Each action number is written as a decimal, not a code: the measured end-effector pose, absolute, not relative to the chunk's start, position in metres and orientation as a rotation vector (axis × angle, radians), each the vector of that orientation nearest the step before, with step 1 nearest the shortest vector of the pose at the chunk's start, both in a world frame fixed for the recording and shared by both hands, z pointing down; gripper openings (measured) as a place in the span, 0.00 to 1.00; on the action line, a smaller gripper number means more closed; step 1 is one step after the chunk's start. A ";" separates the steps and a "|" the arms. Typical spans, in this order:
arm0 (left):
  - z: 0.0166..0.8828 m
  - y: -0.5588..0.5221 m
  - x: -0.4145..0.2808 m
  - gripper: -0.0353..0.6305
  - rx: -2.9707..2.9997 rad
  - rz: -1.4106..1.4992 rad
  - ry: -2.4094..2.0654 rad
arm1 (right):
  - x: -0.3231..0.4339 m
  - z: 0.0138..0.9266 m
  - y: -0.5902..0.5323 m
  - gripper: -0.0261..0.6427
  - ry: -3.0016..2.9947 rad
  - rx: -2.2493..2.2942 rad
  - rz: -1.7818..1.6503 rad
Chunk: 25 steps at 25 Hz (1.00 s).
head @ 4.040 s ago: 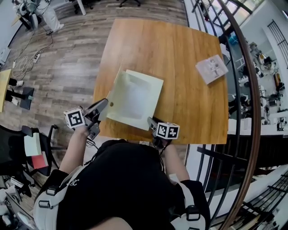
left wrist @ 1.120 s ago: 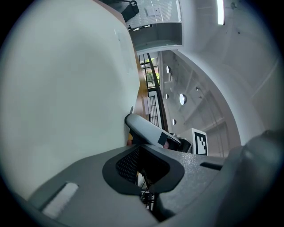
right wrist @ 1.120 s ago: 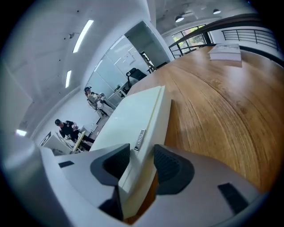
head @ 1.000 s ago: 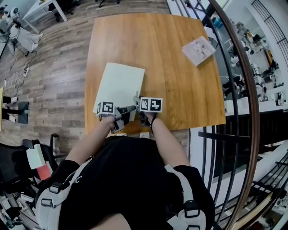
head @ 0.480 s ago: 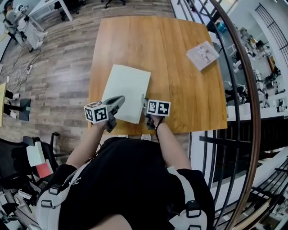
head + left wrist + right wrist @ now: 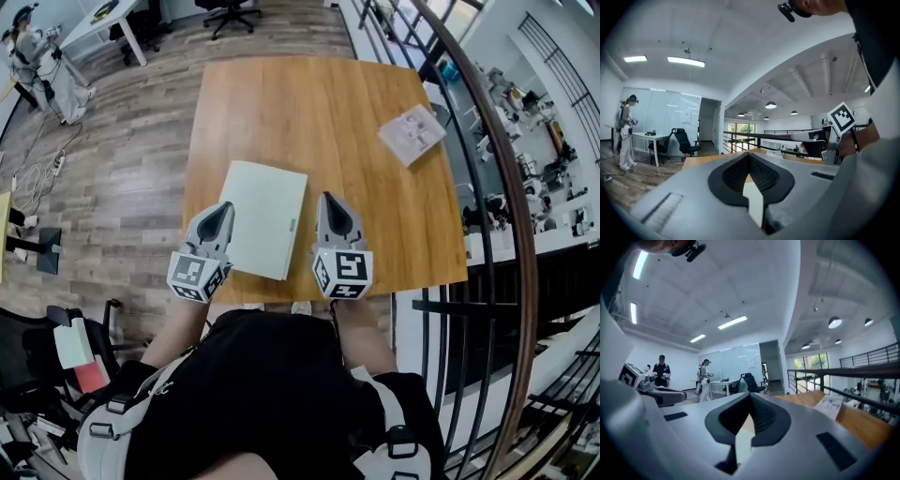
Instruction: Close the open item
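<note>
A pale green flat case (image 6: 262, 217) lies closed on the wooden table (image 6: 356, 122), near its front edge. My left gripper (image 6: 223, 207) hovers over the case's left edge, jaws shut, with nothing between them. To the right of the case my right gripper (image 6: 325, 198) is held above the table, also shut and empty. In the left gripper view the left gripper (image 6: 749, 157) points level across the room, with the right gripper (image 6: 820, 138) seen beside it. The right gripper view shows the right gripper (image 6: 751, 397) closed tip to tip, and the left gripper (image 6: 651, 392) at the left.
A printed booklet (image 6: 412, 133) lies at the table's far right; the right gripper view also shows the booklet (image 6: 833, 405). A dark railing (image 6: 506, 187) runs along the right. A desk and chair (image 6: 684, 143) stand far off with people near them (image 6: 661, 371).
The case's lid, raised four seconds ago, now lies flat. Both grippers have lifted from the case's near edge and moved apart to either side of it.
</note>
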State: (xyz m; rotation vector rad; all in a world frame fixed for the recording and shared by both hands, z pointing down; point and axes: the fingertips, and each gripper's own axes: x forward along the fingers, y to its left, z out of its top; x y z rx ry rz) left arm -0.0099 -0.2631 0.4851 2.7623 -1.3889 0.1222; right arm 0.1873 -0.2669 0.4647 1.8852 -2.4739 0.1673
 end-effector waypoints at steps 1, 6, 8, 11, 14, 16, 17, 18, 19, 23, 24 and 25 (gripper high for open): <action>0.478 -0.262 -0.009 0.05 2.780 0.121 -1.401 | 0.192 0.456 -0.263 0.04 -2.461 1.925 0.113; 0.469 -0.257 -0.010 0.05 2.799 0.120 -1.448 | 0.207 0.457 -0.244 0.04 -2.380 2.030 0.041; 0.471 -0.255 -0.011 0.05 2.804 0.143 -1.462 | 0.205 0.456 -0.237 0.04 -2.376 2.029 0.010; 0.476 -0.255 -0.017 0.05 2.779 0.150 -1.469 | 0.202 0.454 -0.234 0.04 -2.383 2.017 -0.021; 0.479 -0.255 -0.019 0.05 2.765 0.147 -1.469 | 0.202 0.456 -0.235 0.04 -2.387 2.003 -0.008; 0.479 -0.255 -0.018 0.05 2.767 0.152 -1.467 | 0.202 0.459 -0.234 0.05 -2.392 1.990 0.001; 0.478 -0.255 -0.018 0.05 2.772 0.152 -1.469 | 0.202 0.459 -0.234 0.05 -2.395 1.985 0.003; 0.476 -0.255 -0.017 0.05 2.776 0.151 -1.471 | 0.202 0.460 -0.233 0.04 -2.396 1.980 0.004; 0.475 -0.255 -0.016 0.05 2.780 0.150 -1.471 | 0.202 0.460 -0.232 0.05 -2.397 1.978 0.004; 0.475 -0.252 -0.012 0.05 2.785 0.147 -1.455 | 0.204 0.459 -0.230 0.05 -2.397 1.978 0.003; 0.476 -0.251 -0.011 0.05 2.785 0.146 -1.451 | 0.204 0.458 -0.230 0.04 -2.398 1.977 0.003; 0.476 -0.250 -0.011 0.05 2.784 0.145 -1.446 | 0.204 0.457 -0.230 0.04 -2.400 1.975 0.003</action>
